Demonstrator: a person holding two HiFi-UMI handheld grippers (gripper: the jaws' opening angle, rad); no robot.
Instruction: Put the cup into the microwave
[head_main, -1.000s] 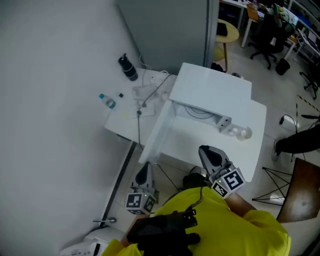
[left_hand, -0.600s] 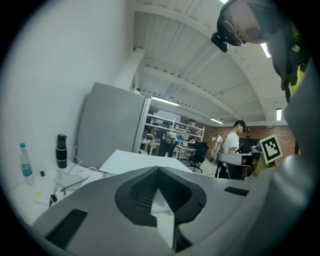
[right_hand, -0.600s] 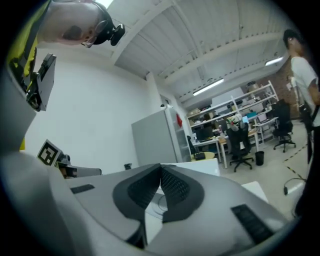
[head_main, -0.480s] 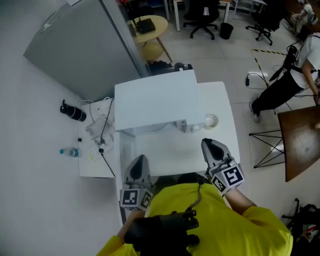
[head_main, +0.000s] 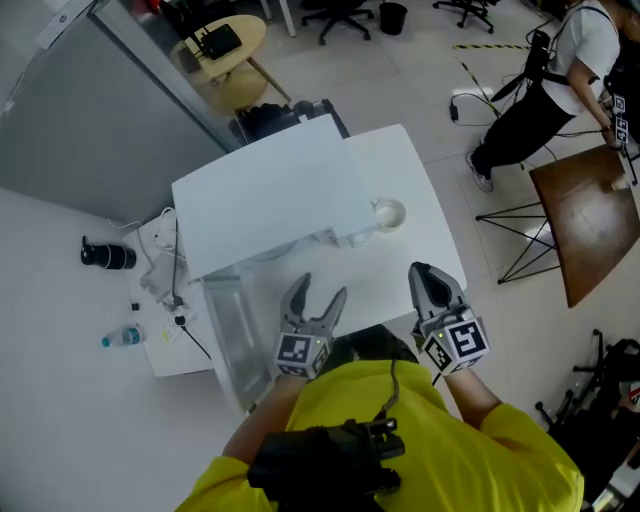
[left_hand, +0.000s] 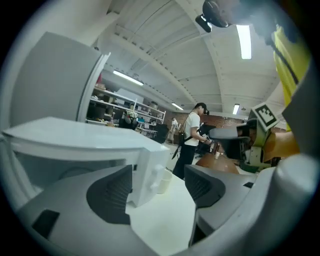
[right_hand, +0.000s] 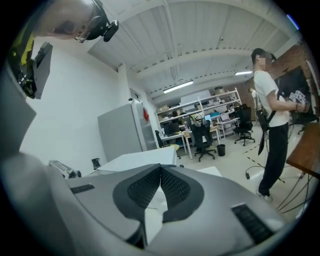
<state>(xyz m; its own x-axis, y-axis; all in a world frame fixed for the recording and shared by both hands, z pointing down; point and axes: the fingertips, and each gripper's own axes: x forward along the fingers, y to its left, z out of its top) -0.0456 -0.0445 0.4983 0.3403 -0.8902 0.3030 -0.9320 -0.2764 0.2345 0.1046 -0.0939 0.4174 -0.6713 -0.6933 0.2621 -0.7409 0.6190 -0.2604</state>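
Note:
A white cup stands on the white table, just right of the white microwave. The microwave's door hangs open on the left. My left gripper hovers over the table's near edge in front of the microwave; its jaws are opening with nothing between them. In the left gripper view, the cup shows beyond the parted jaws, beside the microwave. My right gripper is shut and empty, near the table's front right, well short of the cup. The right gripper view shows its pads pressed together.
A low side table left of the microwave carries cables; a black bottle and a water bottle lie near it. A person, a brown table and a black stand are to the right.
Both grippers have come forward over the table's near edge. The left gripper's jaws, shut earlier, now stand apart. The head view has swung so the microwave sits more centrally.

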